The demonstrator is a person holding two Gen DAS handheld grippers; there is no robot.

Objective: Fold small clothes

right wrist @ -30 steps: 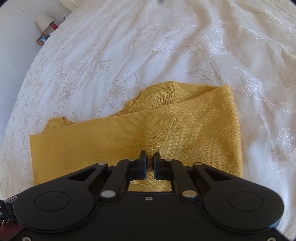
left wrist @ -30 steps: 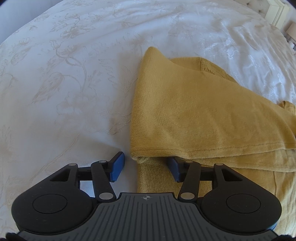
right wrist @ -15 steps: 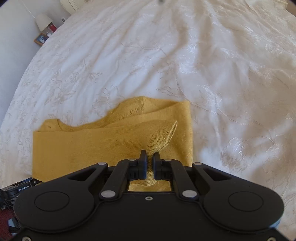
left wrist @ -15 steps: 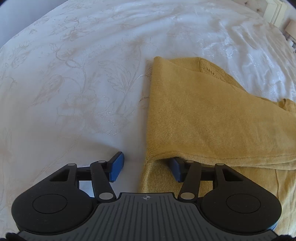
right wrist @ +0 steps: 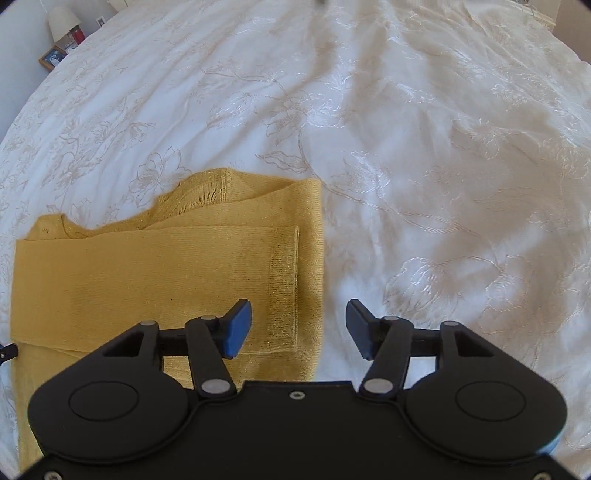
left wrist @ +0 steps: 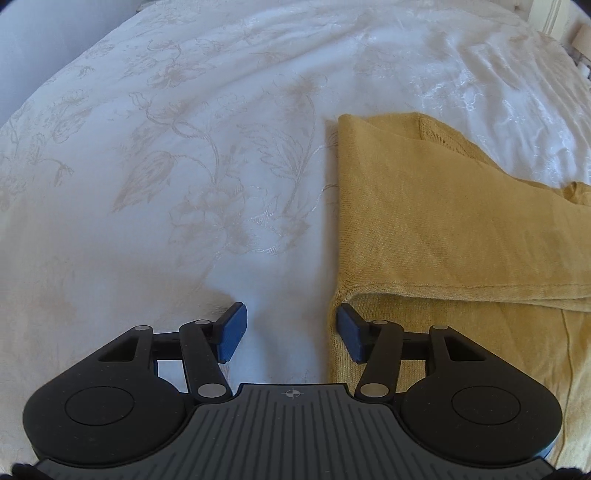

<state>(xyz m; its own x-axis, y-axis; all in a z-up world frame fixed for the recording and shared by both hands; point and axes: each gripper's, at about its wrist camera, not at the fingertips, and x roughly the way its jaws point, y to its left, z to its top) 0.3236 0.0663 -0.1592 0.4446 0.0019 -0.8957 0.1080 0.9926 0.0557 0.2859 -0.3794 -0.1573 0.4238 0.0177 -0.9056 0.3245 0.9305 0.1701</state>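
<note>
A mustard-yellow knit sweater (left wrist: 450, 229) lies partly folded on the white bedspread (left wrist: 184, 166). In the left wrist view it fills the right side, with a folded layer lying over the lower one. My left gripper (left wrist: 291, 330) is open and empty, just left of the sweater's left edge; its right finger touches that edge. In the right wrist view the sweater (right wrist: 155, 266) lies at the left, with a sleeve and its ribbed cuff (right wrist: 284, 280) folded across it. My right gripper (right wrist: 299, 328) is open and empty, straddling the sweater's right edge above the cuff.
The embroidered white bedspread (right wrist: 443, 166) stretches far ahead and to the right. A nightstand with a lamp and small items (right wrist: 62, 37) stands at the far upper left in the right wrist view. Furniture (left wrist: 554, 22) shows at the far upper right in the left wrist view.
My right gripper was shut on the sleeve cuff; it has opened and the sleeve now lies flat across the sweater. My left gripper has slid left, off the folded edge.
</note>
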